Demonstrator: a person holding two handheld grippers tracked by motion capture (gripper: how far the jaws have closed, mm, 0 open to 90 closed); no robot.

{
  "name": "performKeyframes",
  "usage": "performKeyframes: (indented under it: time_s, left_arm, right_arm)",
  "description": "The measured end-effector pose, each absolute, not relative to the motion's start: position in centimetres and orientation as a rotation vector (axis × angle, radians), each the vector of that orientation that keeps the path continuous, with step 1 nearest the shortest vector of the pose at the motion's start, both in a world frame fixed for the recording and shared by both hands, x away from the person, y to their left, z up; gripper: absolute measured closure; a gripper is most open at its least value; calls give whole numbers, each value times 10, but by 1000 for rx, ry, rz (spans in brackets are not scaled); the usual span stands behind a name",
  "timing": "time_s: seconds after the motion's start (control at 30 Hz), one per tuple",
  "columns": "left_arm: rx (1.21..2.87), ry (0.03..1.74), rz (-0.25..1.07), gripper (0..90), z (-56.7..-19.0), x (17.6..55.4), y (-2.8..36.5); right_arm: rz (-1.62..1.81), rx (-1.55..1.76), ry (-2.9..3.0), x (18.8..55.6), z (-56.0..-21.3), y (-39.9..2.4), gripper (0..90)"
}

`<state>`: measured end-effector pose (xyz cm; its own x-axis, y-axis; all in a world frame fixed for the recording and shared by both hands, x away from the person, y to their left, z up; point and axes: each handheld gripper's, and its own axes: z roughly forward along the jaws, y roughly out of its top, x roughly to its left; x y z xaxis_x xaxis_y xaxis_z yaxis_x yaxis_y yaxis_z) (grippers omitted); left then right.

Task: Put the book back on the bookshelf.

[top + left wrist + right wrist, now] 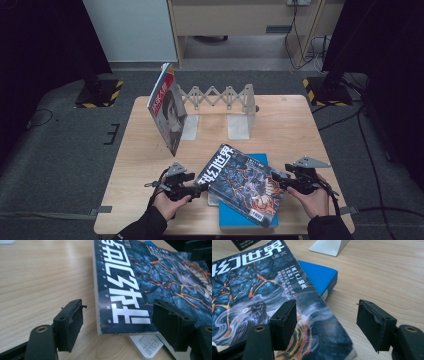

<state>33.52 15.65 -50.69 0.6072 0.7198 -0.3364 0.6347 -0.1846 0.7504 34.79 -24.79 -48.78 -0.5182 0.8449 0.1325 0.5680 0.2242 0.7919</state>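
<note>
The dark magazine (pixel 244 183) lies tilted in the lower centre of the high view, atop a blue book (pixel 239 217). The left gripper (pixel 201 189) reaches in level from the lower left, jaws open astride its corner. The right gripper (pixel 276 181) comes from the lower right, jaws open around the opposite edge, pads not pressing.

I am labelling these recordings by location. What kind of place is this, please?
Probably a lab or studio set up for recording, not a home: a lone wooden table on grey carpet, hazard-striped stand bases at its far corners, and cables trailing across the floor.
</note>
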Motion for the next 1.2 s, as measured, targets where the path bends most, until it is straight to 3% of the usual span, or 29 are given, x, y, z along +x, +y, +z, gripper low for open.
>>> performKeyframes:
  time_s: [0.5, 0.73, 0.87, 1.2]
  left_arm:
    - [1846, 1086, -58, 174, -522, 347, 150]
    - [1840, 1083, -105, 244, -519, 347, 149]
    - [1803, 1087, -107, 351, -510, 347, 154]
    - [1795, 1135, -172, 384, -507, 352, 155]
  right_arm:
    - [1196, 1342, 2211, 350, -495, -243, 308]
    - [1200, 1341, 2203, 350, -496, -244, 304]
    - [1203, 1340, 2201, 349, -497, -244, 305]
    - [1242, 1351, 2186, 349, -500, -243, 306]
